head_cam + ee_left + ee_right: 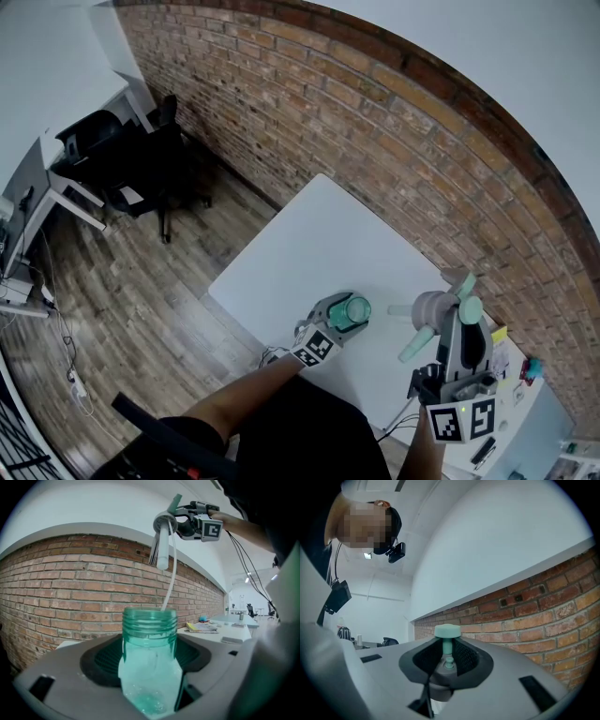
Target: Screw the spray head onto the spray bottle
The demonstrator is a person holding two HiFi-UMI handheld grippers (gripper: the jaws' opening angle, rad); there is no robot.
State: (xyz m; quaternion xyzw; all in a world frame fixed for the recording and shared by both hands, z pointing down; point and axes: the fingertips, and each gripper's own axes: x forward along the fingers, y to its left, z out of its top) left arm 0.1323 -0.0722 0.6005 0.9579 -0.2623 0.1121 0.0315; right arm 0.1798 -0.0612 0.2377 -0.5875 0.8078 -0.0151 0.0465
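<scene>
Dangling from spray head (164, 524), tube (172, 564) seemingly reaches bottle (150, 658).

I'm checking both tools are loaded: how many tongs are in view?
2. The left tongs, over the table's near edge, are shut on the bottle; the right tongs, to their right, are shut on the spray head. None seems hidden.

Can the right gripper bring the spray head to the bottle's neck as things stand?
Probably yes: the bottle stands open-necked in the left gripper, nothing between it and the spray head.
</scene>
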